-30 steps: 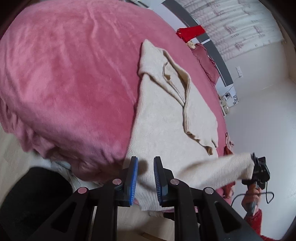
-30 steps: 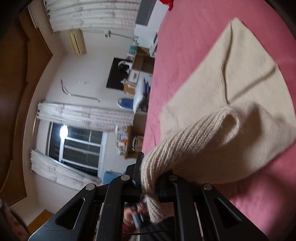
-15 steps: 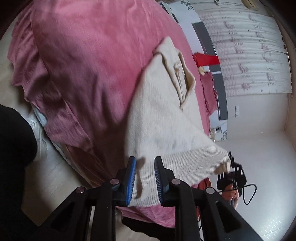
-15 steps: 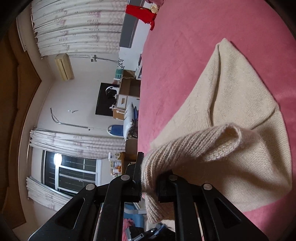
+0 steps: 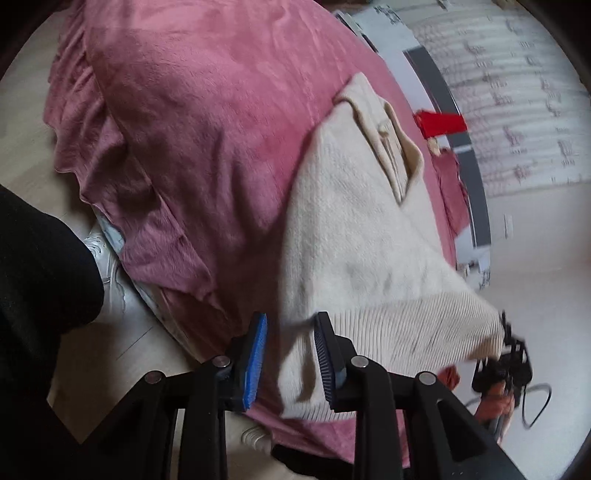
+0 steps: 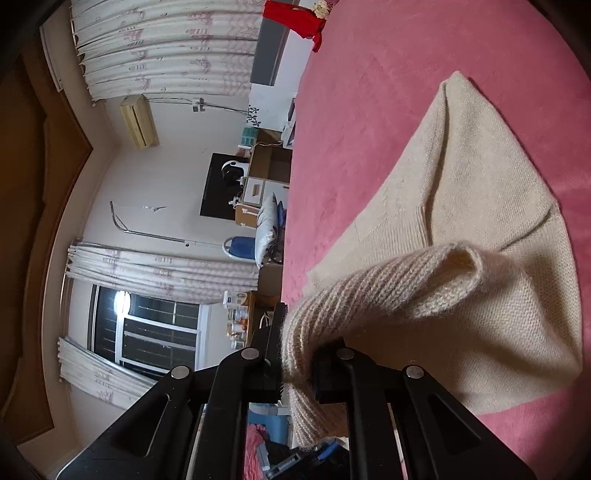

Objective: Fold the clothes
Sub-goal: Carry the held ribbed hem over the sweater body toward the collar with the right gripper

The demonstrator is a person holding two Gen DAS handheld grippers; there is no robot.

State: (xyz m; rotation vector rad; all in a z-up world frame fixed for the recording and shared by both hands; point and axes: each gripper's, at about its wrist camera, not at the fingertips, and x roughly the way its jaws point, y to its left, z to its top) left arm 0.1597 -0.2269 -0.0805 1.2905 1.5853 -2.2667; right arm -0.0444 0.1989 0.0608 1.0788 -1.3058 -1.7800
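sweater (image 6: pixel 480 295) hem clamped in right tongs (image 6: pixel 298 363) | left tongs (image 5: pixel 290 354) opening, nearly astride its edge

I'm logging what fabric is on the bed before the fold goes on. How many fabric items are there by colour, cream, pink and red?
Cream: 1, the knit sweater
Pink: 1, the bedspread
Red: 1, the cloth at the bed's far end
Total: 3

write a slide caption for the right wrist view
Right gripper lifts the cream sweater's ribbed hem above the pink bedspread.
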